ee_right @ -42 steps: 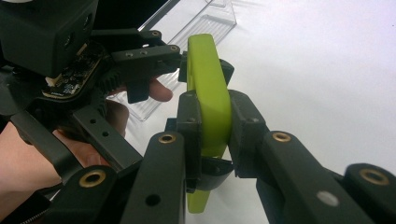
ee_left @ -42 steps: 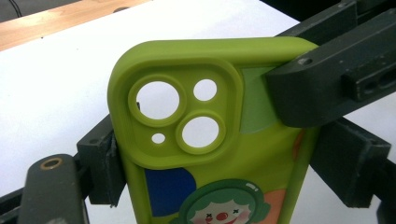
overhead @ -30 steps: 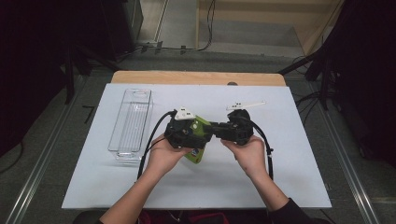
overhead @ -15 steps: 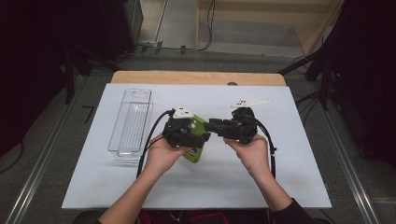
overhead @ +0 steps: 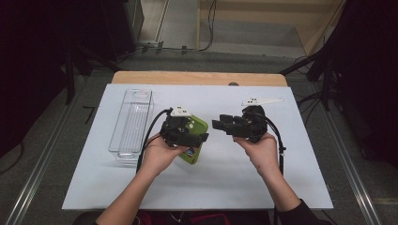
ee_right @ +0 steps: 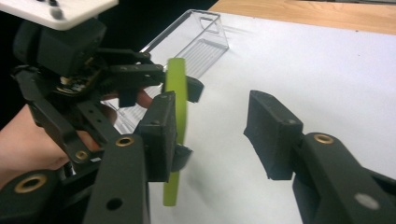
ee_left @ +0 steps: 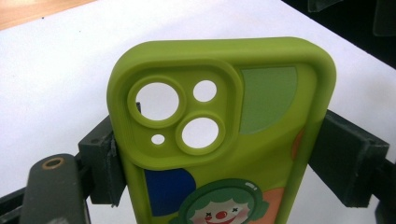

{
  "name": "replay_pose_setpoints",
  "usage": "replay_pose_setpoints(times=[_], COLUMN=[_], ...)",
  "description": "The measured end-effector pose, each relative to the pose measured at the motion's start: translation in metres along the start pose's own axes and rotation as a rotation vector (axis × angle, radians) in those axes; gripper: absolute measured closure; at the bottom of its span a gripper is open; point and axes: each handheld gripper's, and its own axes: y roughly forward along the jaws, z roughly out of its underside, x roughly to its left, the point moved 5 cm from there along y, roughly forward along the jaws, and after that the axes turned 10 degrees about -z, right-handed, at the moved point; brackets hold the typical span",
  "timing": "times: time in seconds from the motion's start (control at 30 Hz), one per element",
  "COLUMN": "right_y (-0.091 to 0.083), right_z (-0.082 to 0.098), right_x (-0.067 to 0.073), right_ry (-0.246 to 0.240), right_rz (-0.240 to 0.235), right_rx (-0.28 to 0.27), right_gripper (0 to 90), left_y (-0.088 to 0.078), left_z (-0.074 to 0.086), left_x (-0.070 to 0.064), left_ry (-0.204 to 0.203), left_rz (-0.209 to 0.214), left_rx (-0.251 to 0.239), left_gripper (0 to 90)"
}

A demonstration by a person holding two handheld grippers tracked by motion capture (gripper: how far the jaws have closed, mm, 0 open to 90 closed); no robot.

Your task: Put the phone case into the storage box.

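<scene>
Your left gripper [overhead: 199, 138] clamps the green phone case [ee_left: 224, 135] by its long edges at frame center, so your right gripper [overhead: 217, 124], jaws just opening and empty, can let go.

White-covered wooden table [overhead: 197, 78], grey floor [overhead: 37, 154], dark surroundings

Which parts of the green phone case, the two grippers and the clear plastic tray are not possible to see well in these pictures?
- Green silicone phone case: left gripper view, its lower part with the clown picture is cut off by the bottom edge.
- Same case, high view: the left gripper covers most of it.
- Right gripper: right gripper view, its body is cut off by the bottom edge.
- Clear plastic tray: right gripper view, the left gripper hides its near end.
</scene>
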Motion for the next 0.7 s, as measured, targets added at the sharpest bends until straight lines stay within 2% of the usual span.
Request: replay_pose_setpoints(times=[0.07, 0.17, 0.33, 0.5, 0.6, 0.67, 0.7], right_y=[0.000, -0.001, -0.001, 0.000, 0.001, 0.001, 0.001], right_z=[0.001, 0.003, 0.010, 0.017, 0.022, 0.026, 0.028], right_x=[-0.004, -0.009, -0.017, -0.023, -0.025, -0.026, -0.027], right_ry=[-0.008, 0.005, -0.020, -0.034, -0.072, -0.086, -0.079], right_rz=[0.016, 0.027, 0.060, 0.061, 0.061, 0.047, 0.039], right_rx=[0.006, 0.009, 0.044, 0.075, 0.127, 0.122, 0.125], right_gripper=[44.9, 42.4, 37.9, 33.0, 28.9, 28.7, 28.4], left_y=[-0.001, -0.003, -0.005, -0.008, -0.009, -0.009, -0.009], left_z=[0.000, 0.000, 0.000, -0.001, -0.001, -0.001, -0.001], left_x=[0.001, 0.002, 0.005, 0.008, 0.008, 0.009, 0.009], left_ry=[-0.003, -0.005, -0.015, -0.028, -0.032, -0.032, -0.034], left_rz=[0.002, 0.006, 0.021, 0.029, 0.033, 0.039, 0.041], left_rx=[0.002, 0.004, 0.008, 0.013, 0.011, 0.012, 0.012], left_gripper=[17.1, 17.1, 17.1, 17.1, 17.1, 17.1, 17.1])
